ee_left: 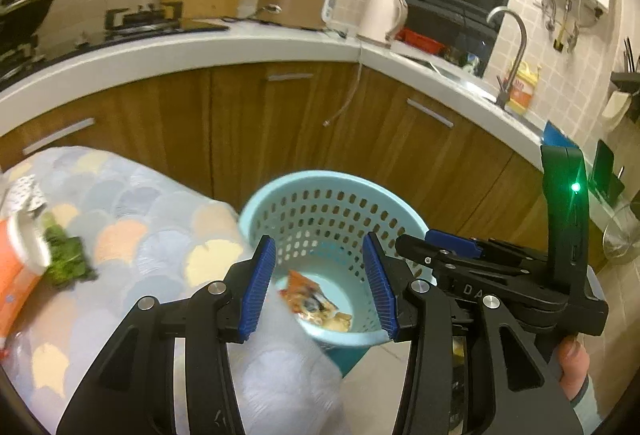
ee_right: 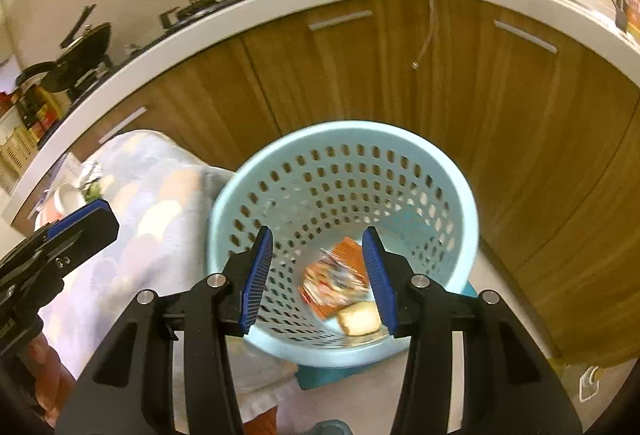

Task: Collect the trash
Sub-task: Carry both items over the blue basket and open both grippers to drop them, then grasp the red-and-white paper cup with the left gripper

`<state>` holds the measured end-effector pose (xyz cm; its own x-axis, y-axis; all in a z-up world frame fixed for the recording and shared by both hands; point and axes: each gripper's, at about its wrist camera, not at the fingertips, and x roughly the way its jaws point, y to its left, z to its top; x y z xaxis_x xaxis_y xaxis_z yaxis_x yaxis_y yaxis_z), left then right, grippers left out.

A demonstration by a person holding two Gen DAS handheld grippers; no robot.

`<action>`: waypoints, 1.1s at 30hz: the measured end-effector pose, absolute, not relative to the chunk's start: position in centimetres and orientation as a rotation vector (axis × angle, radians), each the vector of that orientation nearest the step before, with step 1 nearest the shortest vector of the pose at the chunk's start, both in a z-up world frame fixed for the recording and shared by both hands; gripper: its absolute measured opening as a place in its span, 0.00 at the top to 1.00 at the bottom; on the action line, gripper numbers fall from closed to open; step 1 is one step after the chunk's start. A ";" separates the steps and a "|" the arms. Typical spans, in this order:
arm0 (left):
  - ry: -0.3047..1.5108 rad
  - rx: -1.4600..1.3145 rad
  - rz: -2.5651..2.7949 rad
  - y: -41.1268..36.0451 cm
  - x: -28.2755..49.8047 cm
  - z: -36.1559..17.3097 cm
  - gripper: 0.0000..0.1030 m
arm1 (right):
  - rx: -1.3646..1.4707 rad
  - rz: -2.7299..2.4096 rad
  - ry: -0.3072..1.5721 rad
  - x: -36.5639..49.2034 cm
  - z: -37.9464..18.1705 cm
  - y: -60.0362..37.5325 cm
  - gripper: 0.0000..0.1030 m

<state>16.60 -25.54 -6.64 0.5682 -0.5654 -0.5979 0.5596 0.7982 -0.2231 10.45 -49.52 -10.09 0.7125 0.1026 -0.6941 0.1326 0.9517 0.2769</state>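
Note:
A light blue perforated trash basket (ee_left: pixel 332 195) (ee_right: pixel 344 139) stands on the floor beside a cloth-covered table. Inside lie an orange snack wrapper (ee_left: pixel 308 297) (ee_right: pixel 336 279) and a pale bread-like piece (ee_right: pixel 359 319) (ee_left: pixel 338 323). My left gripper (ee_left: pixel 320 287) is open and empty, over the table's corner at the basket's rim. My right gripper (ee_right: pixel 320 279) is open and empty, above the basket's mouth. On the table's left lie leafy greens (ee_left: pixel 66 263), an orange-and-white package (ee_left: pixel 16 275) and a crumpled patterned wrapper (ee_left: pixel 26 193).
The table's pastel scale-pattern cloth (ee_left: pixel 132 219) (ee_right: pixel 152 195) touches the basket. Wooden cabinets (ee_left: pixel 280 123) and a white counter (ee_left: pixel 200 47) curve behind, with a stove, a pot, a kettle and a sink. The right gripper's body (ee_left: pixel 500 275) sits right of the basket.

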 end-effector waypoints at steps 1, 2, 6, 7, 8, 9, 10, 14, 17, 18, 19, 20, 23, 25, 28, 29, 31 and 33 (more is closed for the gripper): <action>0.697 -0.016 -0.654 -25.0 16.3 -6.3 0.57 | 0.314 -0.002 0.773 10.3 -9.7 -48.9 0.58; 0.686 -0.022 -0.645 -24.3 16.0 -5.9 0.57 | 0.309 0.008 0.767 10.2 -9.3 -48.4 0.58; 0.637 -0.070 -0.589 -20.0 14.2 -4.2 0.57 | 0.276 0.075 0.729 9.7 -7.3 -45.0 0.58; 0.630 -0.080 -0.575 -19.2 13.9 -3.9 0.57 | 0.268 0.097 0.718 9.6 -6.8 -43.8 0.58; 0.621 -0.091 -0.559 -18.0 13.5 -3.6 0.57 | 0.263 0.113 0.711 9.5 -6.5 -43.0 0.58; 0.610 -0.106 -0.536 -16.5 13.0 -3.2 0.57 | 0.254 0.138 0.702 9.4 -6.1 -41.7 0.58; 0.603 -0.116 -0.517 -15.4 12.6 -2.9 0.57 | 0.246 0.160 0.696 9.4 -5.8 -40.5 0.58; 0.575 -0.153 -0.417 -9.9 11.2 -2.0 0.55 | 0.210 0.241 0.686 9.4 -5.2 -35.3 0.58; 0.557 -0.174 -0.321 -5.7 10.1 -1.6 0.52 | 0.195 0.300 0.691 9.6 -5.6 -31.6 0.58; 0.553 -0.189 -0.282 -3.7 9.5 -1.5 0.52 | 0.191 0.316 0.692 9.7 -5.8 -30.7 0.58; 0.551 -0.197 -0.259 -2.7 9.2 -1.6 0.52 | 0.185 0.333 0.694 9.7 -6.0 -29.6 0.58; 0.549 -0.205 -0.231 -1.4 8.9 -1.6 0.52 | 0.176 0.352 0.697 9.8 -6.3 -28.2 0.58; 0.552 -0.236 -0.138 3.1 7.9 -1.8 0.52 | 0.161 0.392 0.712 9.9 -7.1 -25.3 0.58; 0.550 -0.259 -0.076 5.8 7.0 -2.1 0.52 | 0.153 0.410 0.722 10.0 -7.5 -23.7 0.58; 0.553 -0.291 0.013 9.5 5.8 -2.7 0.49 | 0.138 0.429 0.736 10.4 -8.1 -21.9 0.57; 0.555 -0.298 0.037 10.5 5.4 -2.9 0.48 | 0.134 0.434 0.740 10.5 -8.4 -21.3 0.56; 0.566 -0.321 0.080 12.8 4.6 -3.6 0.47 | 0.129 0.435 0.747 10.5 -9.0 -20.7 0.52; 0.596 -0.339 0.102 14.3 4.4 -4.5 0.41 | 0.107 0.418 0.761 10.6 -9.4 -20.3 0.52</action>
